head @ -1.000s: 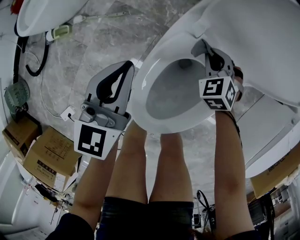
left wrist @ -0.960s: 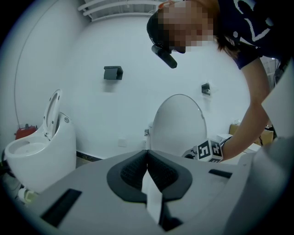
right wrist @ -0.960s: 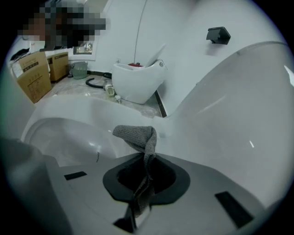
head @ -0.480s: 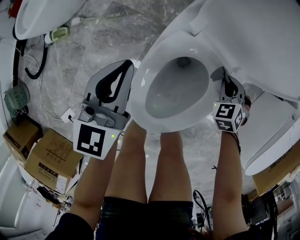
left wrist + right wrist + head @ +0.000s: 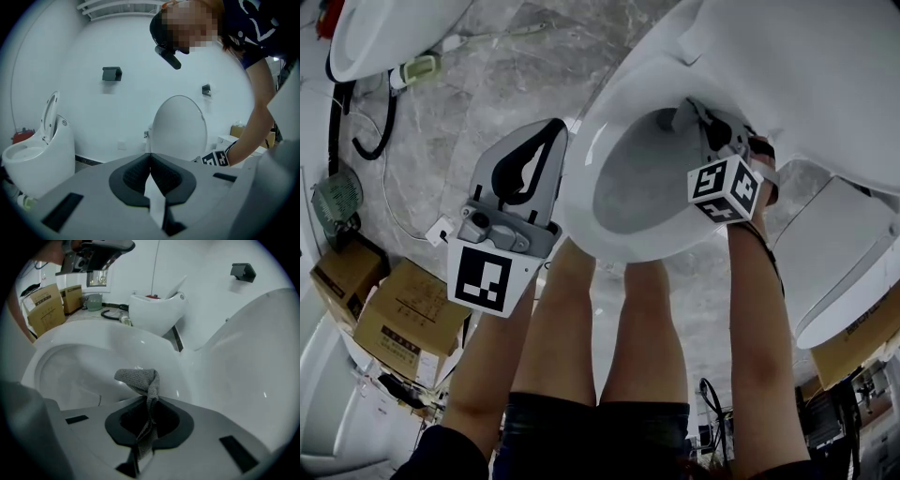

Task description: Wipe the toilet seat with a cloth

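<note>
Cloth working the back of the seat, right at the bowl's edge

The raised lid stands behind, and the toilet seat rings a bowl that shows only bare white inside; whether water sits at the bottom I can't tell. The cardboard boxes on the floor are closed, contents unseen. The left gripper hangs beside the seat's outer edge, jaws pressed together with nothing gripped that I can make out. The right gripper is at the rear of the seat, jaws pinching the grey cloth, its loose end flopping forward over the rim. The risk, as I judge it: only a thin fold is nipped, so a hard drag could tug it free into the bowl. And with so little cloth out front, the jaw tips could scrape the seat instead
</note>
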The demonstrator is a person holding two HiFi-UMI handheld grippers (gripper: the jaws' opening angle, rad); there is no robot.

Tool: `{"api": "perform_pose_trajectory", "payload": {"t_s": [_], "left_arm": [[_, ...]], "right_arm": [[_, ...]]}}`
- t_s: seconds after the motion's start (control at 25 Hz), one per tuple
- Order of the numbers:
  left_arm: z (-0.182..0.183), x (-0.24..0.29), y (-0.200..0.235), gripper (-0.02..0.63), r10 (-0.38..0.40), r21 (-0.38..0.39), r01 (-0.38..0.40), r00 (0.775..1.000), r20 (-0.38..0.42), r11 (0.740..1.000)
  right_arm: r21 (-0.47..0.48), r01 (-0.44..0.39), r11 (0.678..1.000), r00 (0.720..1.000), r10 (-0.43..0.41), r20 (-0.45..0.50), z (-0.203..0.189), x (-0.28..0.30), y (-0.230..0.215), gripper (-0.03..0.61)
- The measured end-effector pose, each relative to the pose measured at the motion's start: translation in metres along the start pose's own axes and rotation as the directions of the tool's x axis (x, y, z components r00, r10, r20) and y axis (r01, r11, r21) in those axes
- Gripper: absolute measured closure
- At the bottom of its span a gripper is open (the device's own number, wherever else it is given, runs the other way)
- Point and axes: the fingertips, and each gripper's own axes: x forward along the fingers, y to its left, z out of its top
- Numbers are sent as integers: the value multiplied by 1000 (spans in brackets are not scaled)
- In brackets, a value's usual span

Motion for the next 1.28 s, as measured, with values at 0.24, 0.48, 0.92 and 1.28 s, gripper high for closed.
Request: {"api": "perform_pose_trajectory", "payload": {"t_s": [0.24,0.48,0.92,1.28], "left_arm": [[2,3,-7,595,-14,2,14,1000,7,1000],[7,4,-12,595,-31,12,31,999,9,999],[1,-1,-27,595,-33,16,33,999,8,999],[13,-7,-34,595,-32,21,32,999,21,999]], "right_arm": [[-1,-19,1000,997,19,-77,-76,-46,24,540],[43,-5,999,996,9,-85,-95,-66,24,540],[51,-13,999,1000,13,3,-78,-56,-5,540],[236,-348,907,936,352,27,-73,-90,164,540]]}}
